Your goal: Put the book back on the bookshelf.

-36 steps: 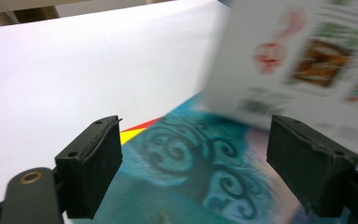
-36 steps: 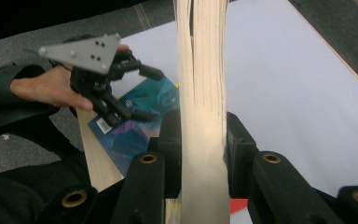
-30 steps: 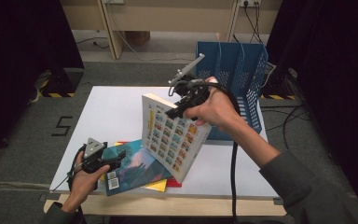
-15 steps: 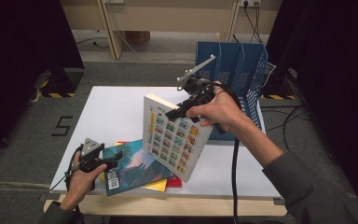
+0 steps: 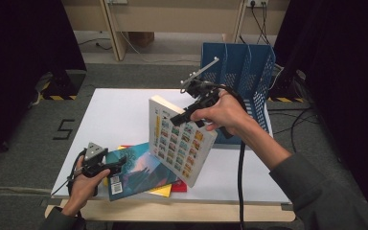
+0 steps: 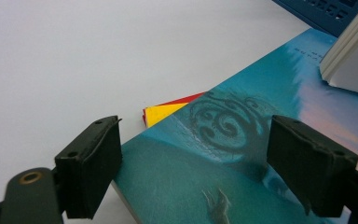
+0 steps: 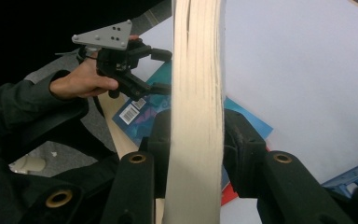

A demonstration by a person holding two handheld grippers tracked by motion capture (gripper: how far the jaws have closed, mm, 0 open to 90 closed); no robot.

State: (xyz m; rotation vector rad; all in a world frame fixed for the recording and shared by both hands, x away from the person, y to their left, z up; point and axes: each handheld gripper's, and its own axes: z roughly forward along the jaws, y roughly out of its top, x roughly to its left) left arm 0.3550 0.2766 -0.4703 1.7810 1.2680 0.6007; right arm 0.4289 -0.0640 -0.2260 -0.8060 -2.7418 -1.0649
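A thick book with a grid of small pictures on its cover hangs tilted above the white table. My right gripper is shut on its upper edge. In the right gripper view the pale page block runs up between the closed jaws of the right gripper. A teal book lies flat at the table's front. My left gripper stands open at its left corner. In the left gripper view the jaws of the left gripper straddle the corner of the teal book, with nothing pinched.
A yellow book and a red book lie under the teal one. A blue file rack with upright dividers stands at the table's back right, just behind my right hand. The table's left and far parts are bare white.
My right hand has shifted slightly right, toward the rack, with the thick book still held. The left gripper has barely moved.
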